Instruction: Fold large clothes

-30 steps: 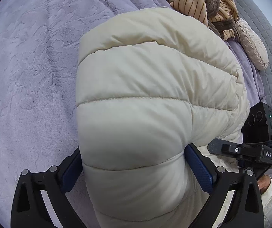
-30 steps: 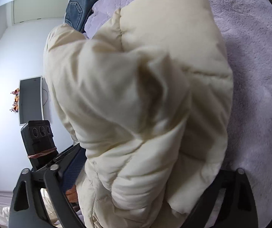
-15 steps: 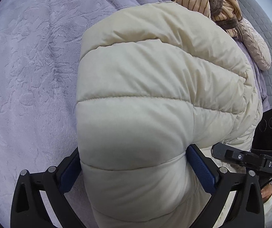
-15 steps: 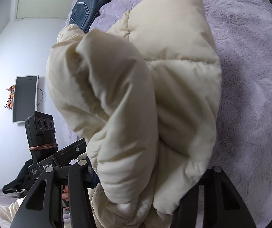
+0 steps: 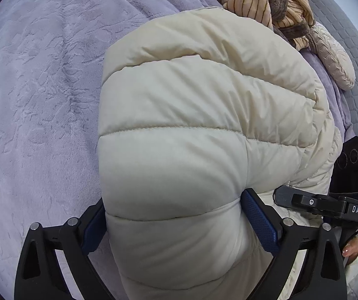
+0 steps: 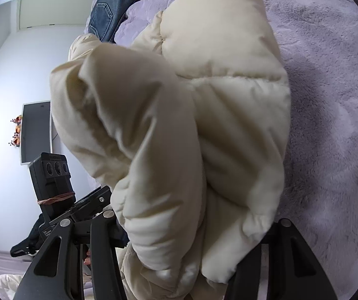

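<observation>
both claws are pinching the puffy cream jacket (image 5: pixel 191 130) in a bunch over the middle of the purple bed (image 5: pixel 36 95): left claw (image 5: pixel 176 227), right claw (image 6: pixel 191 245). lower both sides evenly so the fold lands flat.

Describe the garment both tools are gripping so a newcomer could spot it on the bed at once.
Start from the lavender plush blanket covering the bed: the bulky cream puffer jacket is bunched on it, clamped by the left tool and the right tool. Unlike the tan striped plush garment behind it and the blue jeans, it is plain cream, puffy, with stitched quilt seams.
</observation>
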{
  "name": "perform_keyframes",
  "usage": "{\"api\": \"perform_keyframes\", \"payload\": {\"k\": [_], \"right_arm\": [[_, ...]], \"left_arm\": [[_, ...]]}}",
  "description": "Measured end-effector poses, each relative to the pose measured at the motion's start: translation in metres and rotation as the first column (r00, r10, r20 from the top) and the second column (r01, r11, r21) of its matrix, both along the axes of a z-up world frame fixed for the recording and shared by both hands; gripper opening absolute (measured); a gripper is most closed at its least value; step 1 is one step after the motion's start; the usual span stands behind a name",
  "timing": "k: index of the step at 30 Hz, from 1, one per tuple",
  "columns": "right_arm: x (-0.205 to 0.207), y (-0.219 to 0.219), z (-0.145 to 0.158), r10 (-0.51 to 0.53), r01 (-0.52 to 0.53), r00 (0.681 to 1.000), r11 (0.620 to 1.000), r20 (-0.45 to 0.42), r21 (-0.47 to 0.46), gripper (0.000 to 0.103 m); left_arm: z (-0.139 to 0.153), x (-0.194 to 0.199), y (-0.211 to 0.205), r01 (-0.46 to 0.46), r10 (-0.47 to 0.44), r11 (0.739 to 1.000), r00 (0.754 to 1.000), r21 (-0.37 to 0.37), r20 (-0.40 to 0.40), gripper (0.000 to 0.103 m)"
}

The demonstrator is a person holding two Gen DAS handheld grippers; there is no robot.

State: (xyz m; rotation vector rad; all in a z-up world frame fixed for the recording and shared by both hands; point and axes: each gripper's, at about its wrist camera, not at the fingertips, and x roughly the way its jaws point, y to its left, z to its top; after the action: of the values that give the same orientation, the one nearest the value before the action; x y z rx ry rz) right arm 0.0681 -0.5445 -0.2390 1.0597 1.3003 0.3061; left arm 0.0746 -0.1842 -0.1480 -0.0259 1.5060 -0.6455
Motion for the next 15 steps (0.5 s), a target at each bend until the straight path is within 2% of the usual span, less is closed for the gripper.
{"api": "perform_keyframes", "payload": {"k": [2, 4, 10, 15], "right_arm": [[-0.001, 0.003, 0.005, -0.004, 0.004, 1.000, 1.000, 0.005, -0.011, 0.050], [-0.001, 0.004, 0.011, -0.014, 0.015, 1.000, 1.000, 0.012, -0.021, 0.048], [0.004, 0.023, 0.044, -0.033, 0.035, 0.998, 0.999, 0.060, -0.036, 0.047], [0.033, 0.067, 0.068, 0.001, 0.004, 0.994, 0.999, 0.110, -0.044, 0.047]], "left_arm": [[0.005, 0.002, 0.003, 0.022, -0.022, 1.000, 1.000, -0.022, -0.002, 0.085], [0.013, 0.006, 0.008, 0.039, -0.039, 0.998, 0.999, -0.048, -0.005, 0.081], [0.050, 0.024, 0.041, 0.054, -0.051, 0.992, 0.998, -0.114, 0.028, 0.080], [0.075, 0.060, 0.100, -0.002, 0.010, 0.991, 0.998, -0.136, 0.058, 0.080]]}}
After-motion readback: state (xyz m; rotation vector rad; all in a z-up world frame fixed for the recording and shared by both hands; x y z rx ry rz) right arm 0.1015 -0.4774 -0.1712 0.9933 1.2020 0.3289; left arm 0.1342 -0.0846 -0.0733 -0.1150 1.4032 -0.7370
